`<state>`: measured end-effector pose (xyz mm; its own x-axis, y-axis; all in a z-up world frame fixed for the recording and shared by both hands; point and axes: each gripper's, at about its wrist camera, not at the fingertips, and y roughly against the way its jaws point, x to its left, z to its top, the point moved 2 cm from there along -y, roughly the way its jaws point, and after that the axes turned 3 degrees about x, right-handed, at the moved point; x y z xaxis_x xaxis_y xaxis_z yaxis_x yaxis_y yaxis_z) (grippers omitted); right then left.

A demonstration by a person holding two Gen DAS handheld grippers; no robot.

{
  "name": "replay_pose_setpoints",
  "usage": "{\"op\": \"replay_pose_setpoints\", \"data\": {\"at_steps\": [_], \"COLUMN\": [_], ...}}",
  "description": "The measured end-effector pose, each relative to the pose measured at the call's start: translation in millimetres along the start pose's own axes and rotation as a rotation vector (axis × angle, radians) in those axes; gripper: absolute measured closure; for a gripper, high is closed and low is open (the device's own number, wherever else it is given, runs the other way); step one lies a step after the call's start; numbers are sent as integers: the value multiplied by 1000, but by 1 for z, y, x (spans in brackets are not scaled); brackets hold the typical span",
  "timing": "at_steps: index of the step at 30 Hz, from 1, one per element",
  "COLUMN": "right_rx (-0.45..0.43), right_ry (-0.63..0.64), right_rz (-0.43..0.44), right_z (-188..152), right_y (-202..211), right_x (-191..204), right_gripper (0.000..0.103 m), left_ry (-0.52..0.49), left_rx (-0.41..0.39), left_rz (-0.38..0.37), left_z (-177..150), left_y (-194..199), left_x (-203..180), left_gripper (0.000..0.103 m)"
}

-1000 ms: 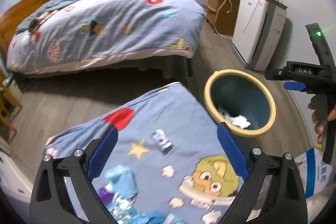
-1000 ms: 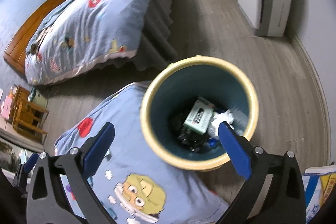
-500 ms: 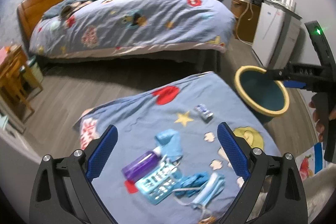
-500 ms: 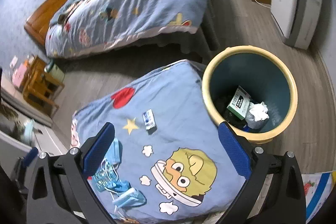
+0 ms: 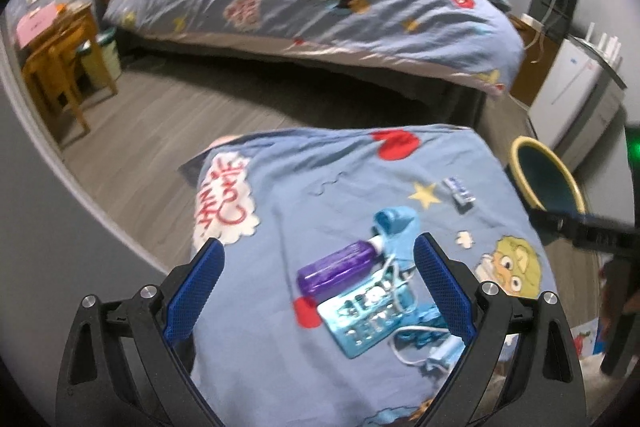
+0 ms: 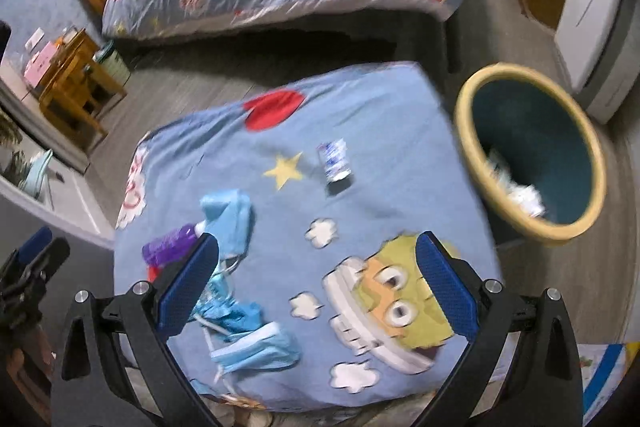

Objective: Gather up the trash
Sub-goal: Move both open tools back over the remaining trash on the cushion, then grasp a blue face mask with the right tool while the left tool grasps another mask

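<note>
Trash lies on a blue cartoon cloth (image 5: 328,187) covering a low surface: a purple bottle (image 5: 338,267), a light blue glove (image 5: 398,231), a teal blister pack (image 5: 366,319), blue face masks (image 6: 256,347) and a small white-blue wrapper (image 5: 460,189). The wrapper also shows in the right wrist view (image 6: 335,161). My left gripper (image 5: 316,291) is open above the bottle and blister pack. My right gripper (image 6: 316,291) is open and empty above the cloth. A yellow-rimmed bin (image 6: 532,151) with crumpled trash inside stands to the right of the cloth.
A large bed (image 5: 312,3) with a matching quilt stands behind. A wooden chair and side table (image 5: 56,51) are at the left. A white appliance (image 5: 572,95) stands at the right wall behind the bin. The floor is grey wood.
Both grippers have swung left, away from the bin and over the cloth. The bottle, blister pack and masks have come into closer view. Both stay open and empty.
</note>
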<state>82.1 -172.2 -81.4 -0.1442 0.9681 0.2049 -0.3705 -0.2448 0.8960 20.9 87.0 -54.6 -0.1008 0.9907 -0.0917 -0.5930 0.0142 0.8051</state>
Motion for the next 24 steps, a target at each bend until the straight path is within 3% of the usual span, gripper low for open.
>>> {"op": "replay_pose_setpoints", "data": {"at_steps": [5,10,13,15,16,19,21,24], "right_rx": [96,174,206,229,235,203,167,119], "right_ry": [-69,-80,-92,-104,-109,-118,-124,-100], "right_rz": [29,53,63,75,82,87,89,76], "right_z": [-30,-58,-70,-76,-77,-71,-63,-50], "right_y": [-30,-48,-54,-58,-59,-53,-44,-33], "right_x": [9,21,24,24,23,20,17,18], "right_gripper": [6,21,37,69,76,83,103,103], "left_ry": [14,11,3,-7,-11,-28,-45,-79], "left_rx": [42,45,45,44,44,47,51,62], "left_rz": [40,21,7,1,0,-13,-24,-33], "left_z": [-6,-5,-4,-3,-3,-2,-4,-7], "left_y": [-12,-15,-17,-18,-19,-21,-22,-26], "left_x": [15,14,10,6,3,-5,-12,-21], "left_gripper": [8,8,8,8,8,8,8,8]}}
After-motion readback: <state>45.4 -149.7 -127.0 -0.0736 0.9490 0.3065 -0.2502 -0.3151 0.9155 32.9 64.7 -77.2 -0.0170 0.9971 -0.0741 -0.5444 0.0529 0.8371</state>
